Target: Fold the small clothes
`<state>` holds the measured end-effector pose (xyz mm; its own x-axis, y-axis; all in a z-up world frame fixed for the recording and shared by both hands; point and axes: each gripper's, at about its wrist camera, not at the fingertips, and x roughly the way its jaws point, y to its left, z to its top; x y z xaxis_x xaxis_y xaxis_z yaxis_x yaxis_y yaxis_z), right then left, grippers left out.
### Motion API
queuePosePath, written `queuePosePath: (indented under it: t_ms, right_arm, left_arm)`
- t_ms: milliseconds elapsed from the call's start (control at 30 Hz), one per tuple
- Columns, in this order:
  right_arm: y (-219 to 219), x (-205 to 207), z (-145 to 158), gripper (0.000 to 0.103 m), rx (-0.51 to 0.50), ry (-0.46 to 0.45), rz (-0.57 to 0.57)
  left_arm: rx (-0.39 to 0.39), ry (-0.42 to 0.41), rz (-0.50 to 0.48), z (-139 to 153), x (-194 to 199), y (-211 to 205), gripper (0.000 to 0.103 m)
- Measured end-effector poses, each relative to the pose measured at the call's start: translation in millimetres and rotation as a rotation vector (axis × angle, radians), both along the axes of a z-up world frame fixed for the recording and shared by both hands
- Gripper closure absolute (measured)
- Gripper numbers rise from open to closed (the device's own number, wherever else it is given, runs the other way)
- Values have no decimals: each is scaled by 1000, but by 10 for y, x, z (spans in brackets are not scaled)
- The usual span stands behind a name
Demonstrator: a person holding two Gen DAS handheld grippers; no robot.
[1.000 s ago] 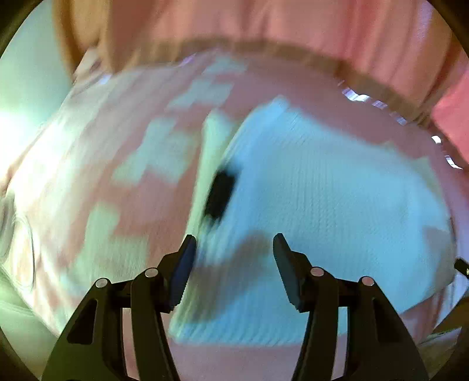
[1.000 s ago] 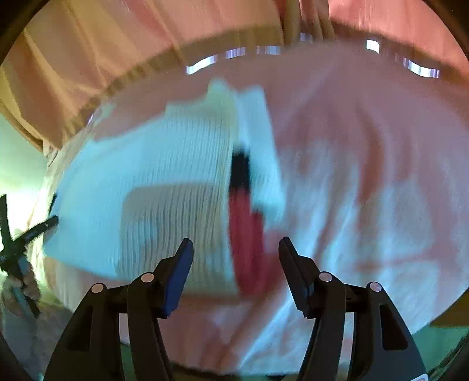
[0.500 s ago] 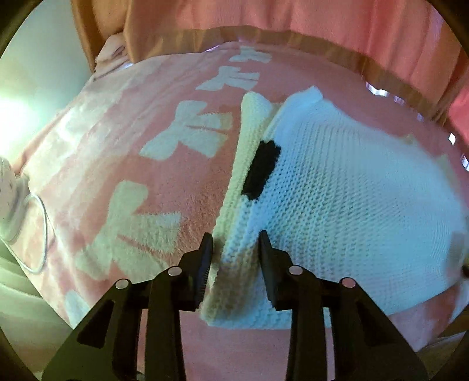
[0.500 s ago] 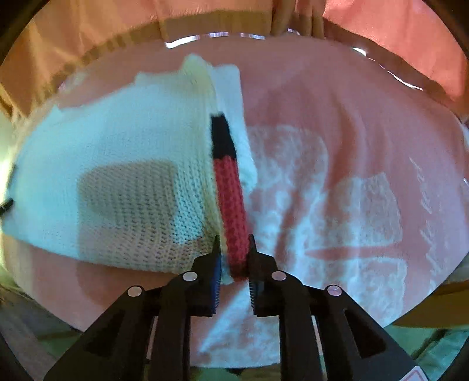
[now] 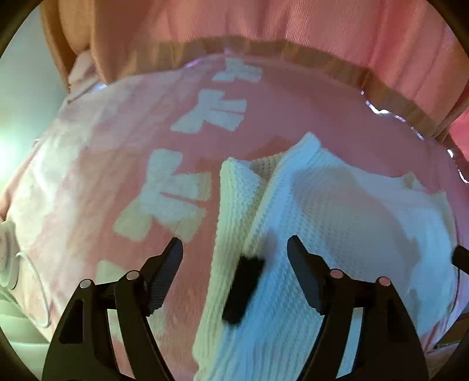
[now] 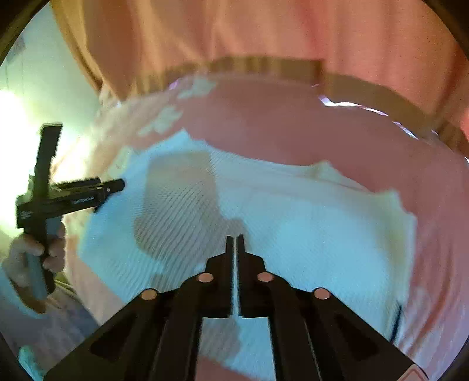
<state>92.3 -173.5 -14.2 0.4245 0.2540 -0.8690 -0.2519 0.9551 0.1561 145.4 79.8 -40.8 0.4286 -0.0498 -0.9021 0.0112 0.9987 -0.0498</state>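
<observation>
A white knitted garment (image 5: 337, 222) lies folded on a pink blanket; it also shows in the right wrist view (image 6: 293, 228). A black patch (image 5: 241, 290) sits on its left folded edge. My left gripper (image 5: 234, 252) is open and empty, with its fingers either side of that edge and the patch. My right gripper (image 6: 235, 243) is shut with nothing visible between the jaws, held over the middle of the garment. The left gripper also shows in the right wrist view (image 6: 108, 187), at the garment's left end, held by a hand.
The pink blanket (image 5: 176, 181) with pale bow shapes covers the surface. A pink curtain (image 5: 263, 23) hangs behind it. A white cable and plug (image 5: 11, 263) lie at the blanket's left edge.
Both grippers had closed on the garment's edges half a second ago. The left has since opened and let go. The right has lifted away shut, and the red and black strip is out of its view.
</observation>
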Motion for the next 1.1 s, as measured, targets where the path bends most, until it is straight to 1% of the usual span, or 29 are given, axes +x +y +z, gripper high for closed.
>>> queuePosePath:
  t_ms: [67,100,133,167,200,233,267,300,367,400,467,500,533,600,667,700,733,767,800,833,867,933,967,1000,1033,1067,1100]
  right_arm:
    - [63,222,-159,103,-15,27,19]
    - [104,322,-271,103,-27,50,32]
    - [82,388,-366,103,-33,73,40]
    - [67,420,-489,103,-42,102,48]
    - [94,474,-617,103,-51,125,59]
    - [120,532,-624,103,-60,121,69]
    - [154,552,-618,103,-82,125,81]
    - [204,572,-621,103,-109,124,100]
    - [228,580,-648,103,-125,116,112]
    - [237,581,-656,103,-128,116,113]
    - [219,594,-675,103,-122,116,117]
    - [212,610,-680,103,-112,119,115]
    - [194,612,-664,103,-106,120,114]
    - [114,595,-657,103,-81,126,114]
    - [34,606,-662,103,-33,135,98]
    - [-37,601,-668,103,14,134,90]
    - [-123,609,-674,103,68,151,81]
    - [-248,636,-680,103,144,187,67]
    - [-457,674,-678,103,251,245,35]
    - [-664,686,-661,103,317,285,-1]
    - [-816,685,-631,103,333,298,-24]
    - [-1244,611,-476,96,293,262,-95]
    - [-1439,569,-408,83,274,240,-132]
    - [-1691,502,-349,64,274,220,-184]
    - [-1892,447,-318,56,295,209,-222]
    - [-2056,396,-305,53,315,205,-254]
    - [-2219,334,-307,53,349,212,-276]
  left_arm:
    - [-51,71,24,-169,67,60,31]
    - [-115,116,41,-262,89,111,31]
    - [-171,133,57,-317,103,167,31]
    - [-185,135,64,-323,108,188,34]
    - [-211,141,60,-311,130,203,50]
    - [-258,143,38,-286,136,190,64]
    - [-284,147,31,-265,137,179,76]
    - [-299,133,33,-193,119,155,80]
    - [-319,90,8,-43,67,82,82]
    - [-335,57,-15,78,18,27,82]
    - [-397,-4,-52,342,-102,-106,83]
    - [-446,-37,-77,524,-186,-209,83]
    - [-474,-63,-103,658,-239,-305,83]
    - [-503,-120,-159,970,-376,-579,83]
    - [-530,-124,-203,1136,-447,-843,83]
    - [-536,-114,-227,1186,-450,-1072,83]
    - [-519,-115,-233,1200,-454,-1237,83]
    - [-487,-125,-236,1207,-450,-1392,83]
    - [-451,-131,-241,1193,-447,-1577,83]
    - [-452,-114,-244,1149,-432,-1702,83]
    - [-464,-88,-244,1073,-409,-1852,83]
    - [-456,-61,-243,947,-407,-2009,82]
    - [-443,-45,-246,852,-410,-2125,81]
    - [-428,-41,-248,766,-428,-2201,77]
    - [-405,-44,-258,670,-487,-2284,75]
    - [-392,-42,-269,595,-558,-2314,70]
    - [-411,-37,-278,523,-665,-2308,60]
